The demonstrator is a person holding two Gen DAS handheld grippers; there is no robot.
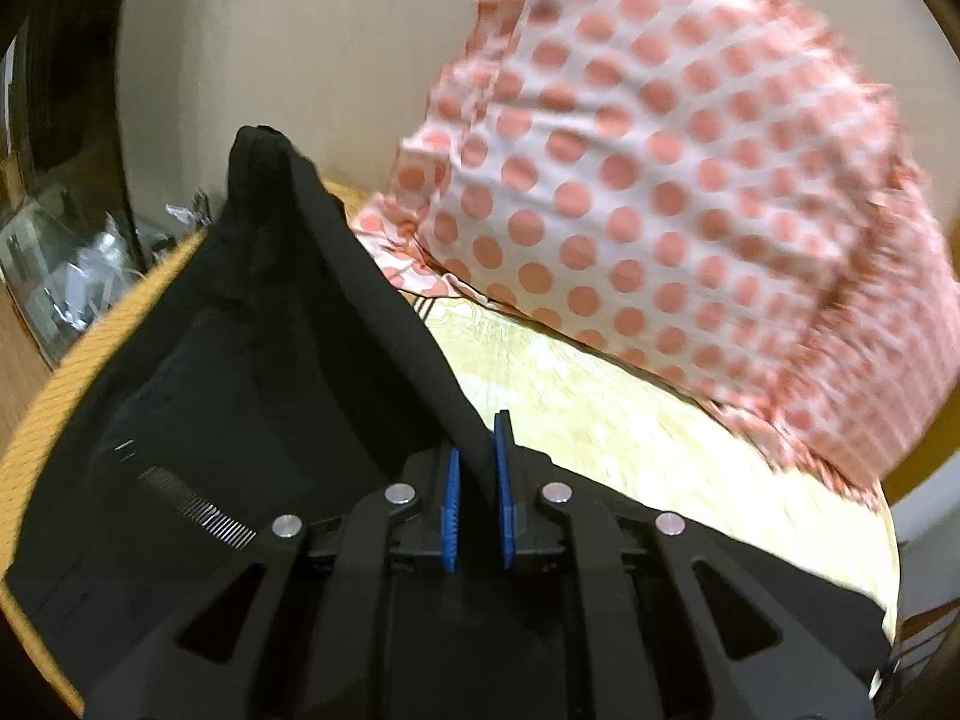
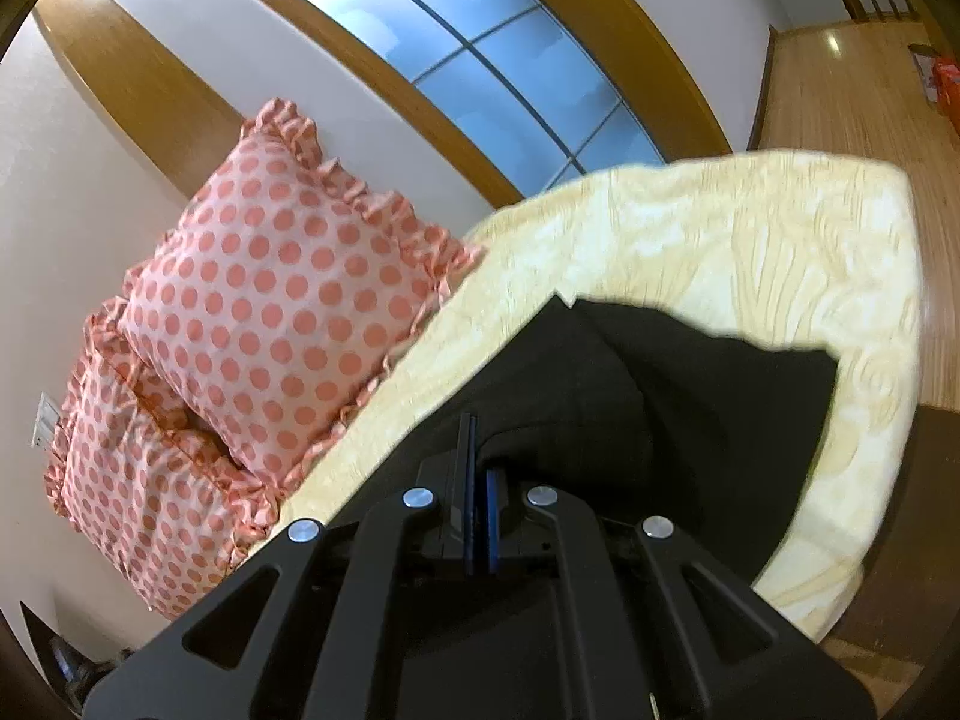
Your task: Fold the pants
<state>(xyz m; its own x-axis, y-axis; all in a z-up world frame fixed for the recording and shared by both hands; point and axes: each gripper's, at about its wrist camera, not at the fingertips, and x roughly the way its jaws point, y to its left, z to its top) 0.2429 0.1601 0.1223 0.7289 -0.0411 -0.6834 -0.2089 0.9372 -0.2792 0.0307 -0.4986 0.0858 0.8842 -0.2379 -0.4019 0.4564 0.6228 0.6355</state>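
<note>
The cream bedspread [image 2: 750, 240] fills the right wrist view's upper right, polka-dot pillows [image 2: 282, 312] at left. Black pants [image 1: 240, 348] rise left of centre in the left wrist view, an edge clamped in the left gripper [image 1: 478, 462]. The right gripper [image 2: 478, 450] pinches pants cloth too; motion blurs both views.

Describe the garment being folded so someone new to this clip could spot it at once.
Start at the bed with the pale yellow patterned cover and two polka-dot pillows at its head. The pants lie on that cover, pinched by both hand-held grippers. They are the only plain black fabric there.
</note>
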